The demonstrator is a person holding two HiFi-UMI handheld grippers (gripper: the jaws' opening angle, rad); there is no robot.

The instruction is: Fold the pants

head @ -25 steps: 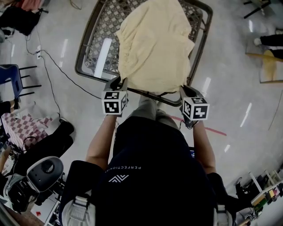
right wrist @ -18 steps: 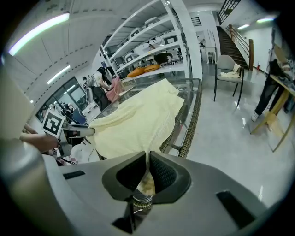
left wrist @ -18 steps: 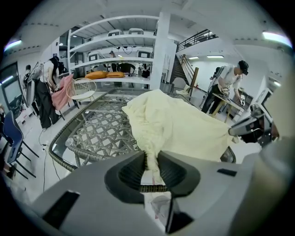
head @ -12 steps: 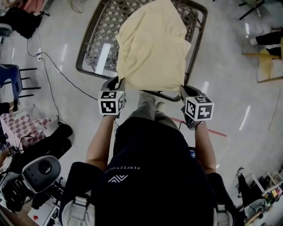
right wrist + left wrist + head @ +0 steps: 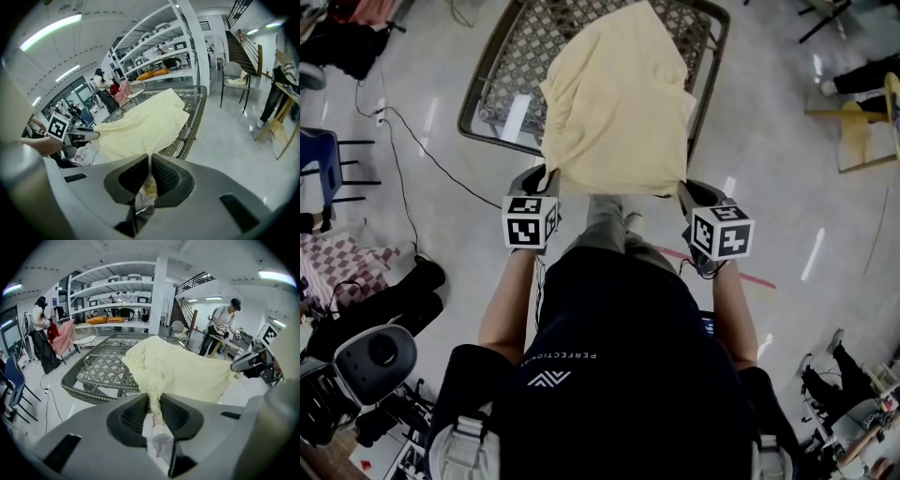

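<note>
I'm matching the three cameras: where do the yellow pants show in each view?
Head view: pants top centre, lying over the wicker table.
Left gripper view: pants centre, stretching from the left tool's jaws toward the right.
Right gripper view: pants centre-left, fanning out from the right tool's jaws.
Shared landmark: the wicker table under the pants.

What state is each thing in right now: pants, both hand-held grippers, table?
pants: near edge pinched at both corners, the rest draped over the table.
left hand-held gripper: shut on the pants' left corner.
right hand-held gripper: shut on the pants' right corner.
table: upright, top partly covered by the pants.
</note>
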